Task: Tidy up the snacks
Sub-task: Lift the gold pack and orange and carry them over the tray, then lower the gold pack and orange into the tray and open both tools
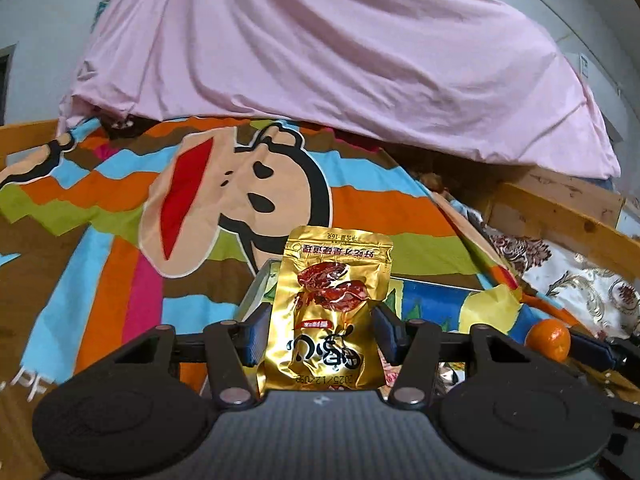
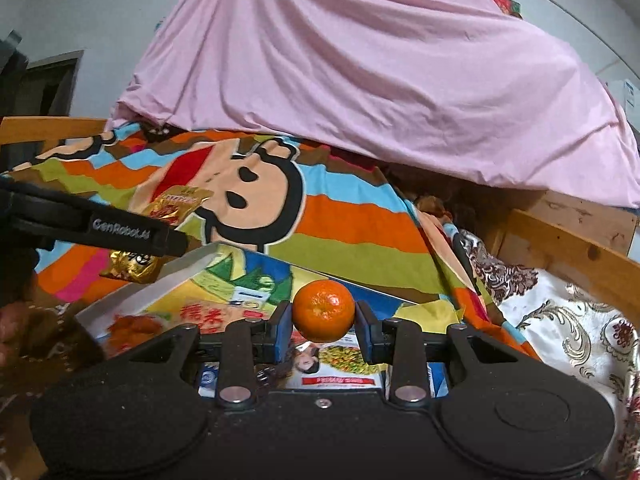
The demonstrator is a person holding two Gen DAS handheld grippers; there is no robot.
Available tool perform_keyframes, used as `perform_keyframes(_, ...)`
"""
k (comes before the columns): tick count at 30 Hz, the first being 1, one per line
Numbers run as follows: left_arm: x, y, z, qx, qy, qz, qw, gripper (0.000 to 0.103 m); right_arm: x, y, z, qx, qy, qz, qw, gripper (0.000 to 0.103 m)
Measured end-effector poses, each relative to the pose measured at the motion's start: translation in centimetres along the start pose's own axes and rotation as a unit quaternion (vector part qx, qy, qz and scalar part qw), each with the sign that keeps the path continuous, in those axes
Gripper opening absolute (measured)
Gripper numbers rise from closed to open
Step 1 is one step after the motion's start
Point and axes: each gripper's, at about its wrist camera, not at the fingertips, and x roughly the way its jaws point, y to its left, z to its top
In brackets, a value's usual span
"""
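Gold foil snack pouch (image 1: 330, 312) sits light and crinkly, pinched mid-body in my left gripper (image 1: 320, 332); right gripper (image 2: 323, 322) clamps the soft tangerine (image 2: 323, 310) across its middle, gently I'd judge.

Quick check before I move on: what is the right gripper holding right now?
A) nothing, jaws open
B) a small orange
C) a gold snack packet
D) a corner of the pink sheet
B: in the right wrist view the small orange sits pinched between the right gripper fingers, above the tray.
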Motion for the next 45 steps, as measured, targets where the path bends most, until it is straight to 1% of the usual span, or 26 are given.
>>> perform_keyframes(3, 1.5, -0.4, 0.0, 0.021, 0.006, 0.010, 0.9997, 0.058, 1.8, -1.0, -0.1, 0.032, 0.015, -0.010, 0.999, 0.035)
perform_keyframes(6, 3.0, -0.3, -0.3, 0.021, 0.025, 0.002, 0.9995, 0.058, 3.3, -2.1, -0.6, 0.064, 0.035, -0.016, 0.997, 0.035)
perform_keyframes(8, 4.0, -0.3, -0.6, 0.024, 0.045, 0.000, 0.9987, 0.058, 3.9, -2.4, -1.1, 0.073, 0.046, -0.017, 0.996, 0.035)
perform_keyframes(10, 4.8, -0.5, -1.0, 0.027, 0.061, -0.003, 0.9977, 0.058, 4.3, -2.4, -1.6, 0.083, 0.058, -0.009, 0.995, 0.035)
perform_keyframes(15, 5.9, -1.0, -2.1, 0.028, 0.092, -0.015, 0.9953, 0.058, 4.7, -1.8, -2.3, 0.087, 0.080, 0.004, 0.993, 0.035)
perform_keyframes(19, 6.2, -1.4, -2.4, 0.038, 0.100, -0.017, 0.9941, 0.058, 4.9, -1.4, -2.7, 0.086, 0.092, 0.015, 0.992, 0.036)
perform_keyframes(28, 6.1, -1.2, -2.4, 0.027, 0.107, -0.018, 0.9938, 0.059, 5.0, -1.4, -2.9, 0.098, 0.110, 0.028, 0.989, 0.036)
perform_keyframes(33, 6.0, -1.4, -2.4, 0.029, 0.111, -0.017, 0.9933, 0.059, 4.9, -1.1, -3.0, 0.093, 0.111, 0.036, 0.989, 0.037)
perform_keyframes(36, 6.0, -1.4, -2.4, 0.027, 0.114, -0.016, 0.9930, 0.061, 4.8, -0.9, -2.9, 0.089, 0.109, 0.037, 0.989, 0.038)
perform_keyframes(38, 6.0, -1.3, -2.3, 0.022, 0.116, -0.017, 0.9929, 0.064, 4.7, -1.0, -2.7, 0.090, 0.107, 0.037, 0.990, 0.041)
perform_keyframes(39, 5.9, -1.3, -2.3, 0.021, 0.116, -0.017, 0.9929, 0.068, 4.6, -1.1, -2.6, 0.091, 0.105, 0.036, 0.990, 0.042)
perform_keyframes(40, 5.8, -1.3, -2.3, 0.019, 0.115, -0.017, 0.9930, 0.073, 4.5, -1.1, -2.5, 0.092, 0.103, 0.034, 0.990, 0.045)
perform_keyframes(45, 5.2, -0.9, -2.0, 0.002, 0.103, -0.025, 0.9944, 0.084, 3.7, -1.7, -2.0, 0.098, 0.092, 0.019, 0.991, 0.060)
